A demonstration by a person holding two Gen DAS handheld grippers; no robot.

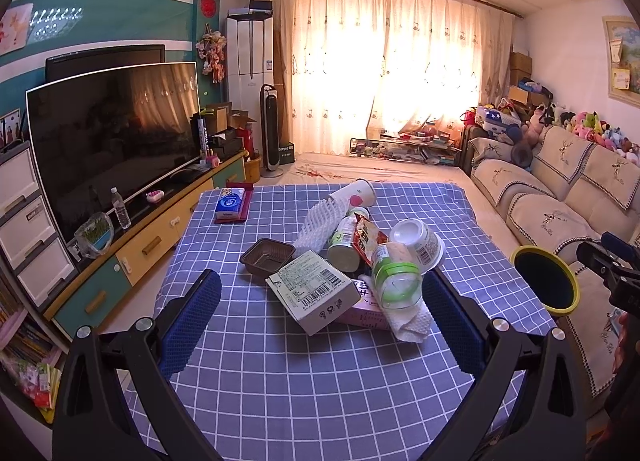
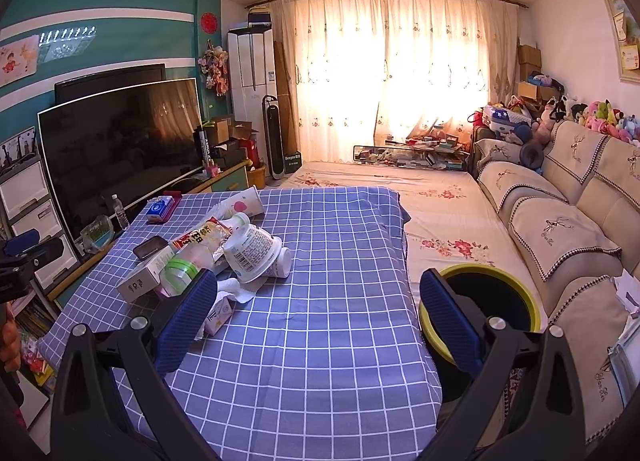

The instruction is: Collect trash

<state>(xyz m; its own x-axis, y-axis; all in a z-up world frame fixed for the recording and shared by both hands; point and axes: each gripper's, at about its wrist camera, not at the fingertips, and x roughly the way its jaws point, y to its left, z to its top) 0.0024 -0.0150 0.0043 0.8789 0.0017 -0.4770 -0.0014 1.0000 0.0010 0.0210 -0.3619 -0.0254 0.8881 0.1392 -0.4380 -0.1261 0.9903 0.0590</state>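
A heap of trash lies on the blue checked tablecloth (image 1: 280,381): a cardboard box (image 1: 312,291), a clear green-banded cup (image 1: 396,275), a white bowl tub (image 1: 420,243), a brown tray (image 1: 267,257), white foam netting (image 1: 320,221), a red snack wrapper (image 1: 366,239). My left gripper (image 1: 322,313) stands open just short of the box, empty. My right gripper (image 2: 318,305) is open over bare cloth, right of the tub (image 2: 256,253) and the cup (image 2: 180,269). A yellow-rimmed black bin (image 2: 500,301) stands beside the table's right edge.
A tissue pack (image 1: 229,203) lies at the table's far left corner. A TV (image 1: 116,133) on a low cabinet lines the left wall. A sofa (image 2: 560,221) with soft toys runs along the right. The other gripper (image 1: 612,265) shows at the right edge.
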